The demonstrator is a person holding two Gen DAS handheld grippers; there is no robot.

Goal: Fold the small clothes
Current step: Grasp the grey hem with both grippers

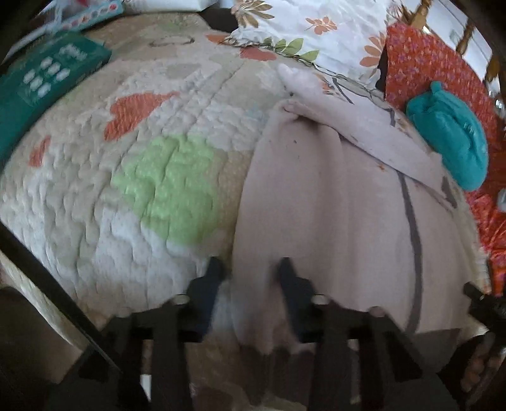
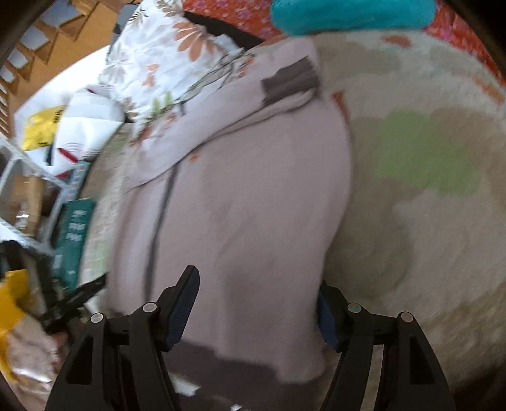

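The left gripper [image 1: 249, 268] has its jaws partly apart astride the left edge of the pale pink garment [image 1: 332, 215] at the bottom centre of its view, and whether the pads pinch the cloth cannot be told. The right gripper [image 2: 257, 303] holds its jaws wide open around the garment's near end at bottom centre, pads not pressing. The garment lies spread on the quilted bedcover [image 1: 126, 189], with a teal cloth [image 1: 449, 132] at the upper right and a floral pillow [image 1: 316, 28] at the top.
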